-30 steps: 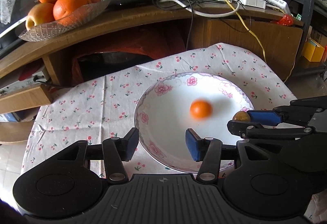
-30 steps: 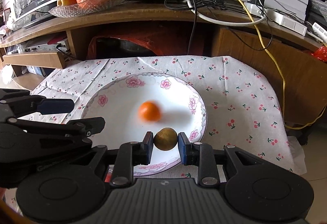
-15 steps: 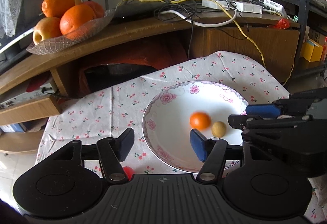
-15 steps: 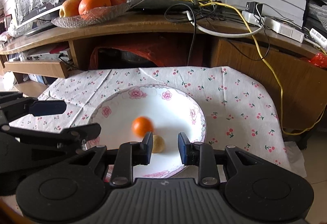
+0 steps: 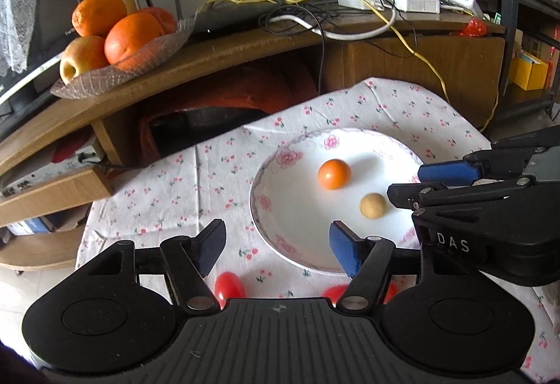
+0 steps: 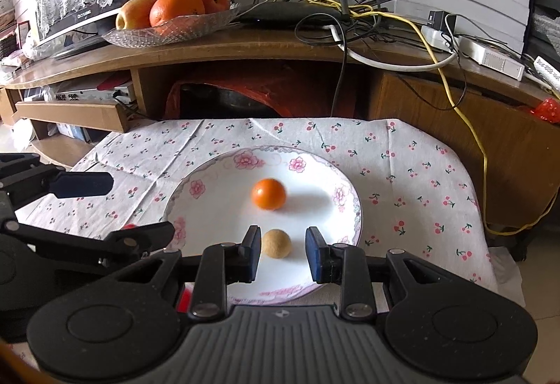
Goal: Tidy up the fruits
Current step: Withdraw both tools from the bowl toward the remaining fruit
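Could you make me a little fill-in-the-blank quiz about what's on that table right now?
1. The flowered plate holds ____ round fruits.
2. The fruit seen between the open fingers of the right gripper is the ____ ball, not the orange one.
3. Near the left gripper, small ____ fruits lie on the tablecloth, off the plate.
4. The left gripper holds ____.

Missing words: two; tan; red; nothing
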